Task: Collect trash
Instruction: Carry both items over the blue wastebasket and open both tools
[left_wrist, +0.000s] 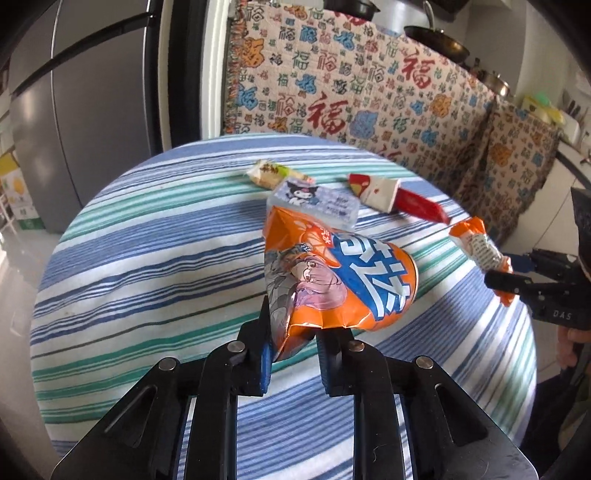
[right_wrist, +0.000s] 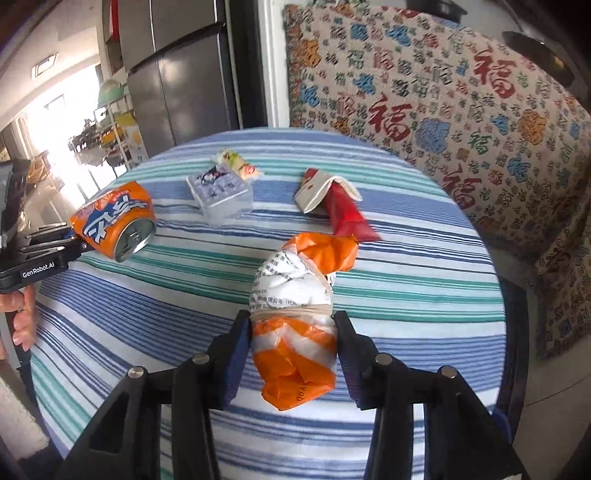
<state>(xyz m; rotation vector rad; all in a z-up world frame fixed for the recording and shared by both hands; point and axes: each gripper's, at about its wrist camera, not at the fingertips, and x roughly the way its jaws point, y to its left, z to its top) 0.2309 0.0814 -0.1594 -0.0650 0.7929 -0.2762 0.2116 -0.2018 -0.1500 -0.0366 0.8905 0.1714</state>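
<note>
A striped round table (left_wrist: 129, 258) fronts a patterned throw (left_wrist: 369, 92), perhaps over a sofa.

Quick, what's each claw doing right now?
Left claw: closed on the crushed orange can.
Right claw: closed on the orange-and-white wrapper bundle.

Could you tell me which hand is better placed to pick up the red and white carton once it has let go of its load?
Probably the right gripper: the carton lies ahead of it. The left gripper holds the can further away.
</note>
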